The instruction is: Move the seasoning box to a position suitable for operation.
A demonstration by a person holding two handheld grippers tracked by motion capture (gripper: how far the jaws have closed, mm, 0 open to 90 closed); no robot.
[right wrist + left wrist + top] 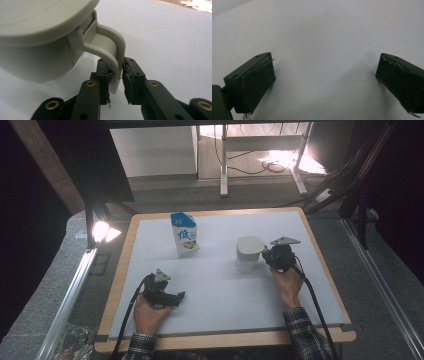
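Note:
A pale grey lidded mug point(249, 251) stands right of the mat's middle. In the right gripper view its curved handle point(113, 50) runs down between the two black jaws, which press it from both sides. My right gripper point(266, 254) is shut on that handle point(116, 72), coming at the mug from the right. A blue and white milk carton point(185, 235) stands upright at the back, left of the mug. My left gripper point(180, 295) lies on its side near the front left, pointing right. Its jaws stand wide apart over bare mat point(324, 72), holding nothing.
A white mat point(225, 290) covers the wooden table, whose edge point(225, 339) runs along the front. A lamp point(101, 231) glows off the back left corner. Metal rails flank both sides. Black cables trail from both grippers toward the front.

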